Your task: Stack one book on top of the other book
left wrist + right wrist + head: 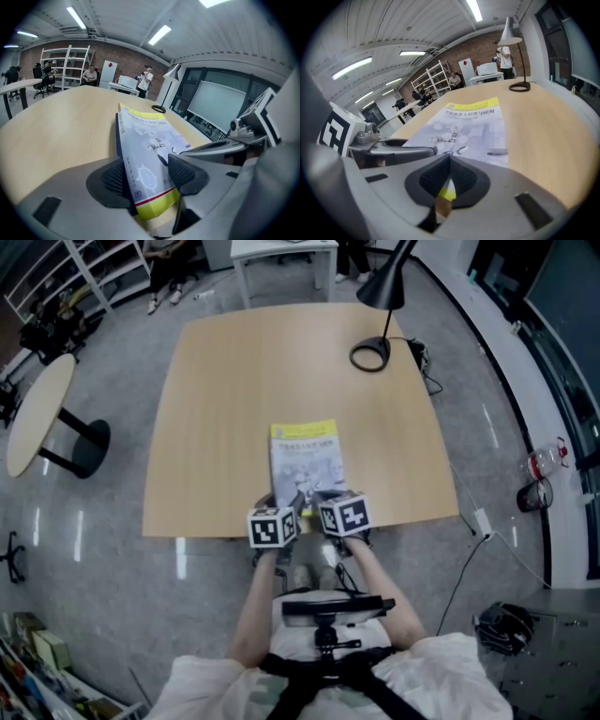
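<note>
A book with a pale grey cover and yellow bands [305, 457] lies on the wooden table [225, 390] near its front edge. In the left gripper view it [150, 140] rests on a dark blue book, whose spine [118, 137] shows beneath its left side. My left gripper [289, 504] stands open, its jaws wide on either side of the stack's near end [147, 177]. My right gripper [324, 499] is just to the right, at the top book's near edge, with its jaws shut [450, 161]. A yellow sliver of the book shows in the slit behind the pads.
A black desk lamp [380, 306] stands at the table's far right corner. A round side table [37, 413] is on the floor to the left, a white table [281, 254] beyond. Cables and a bag [506, 624] lie on the floor at right.
</note>
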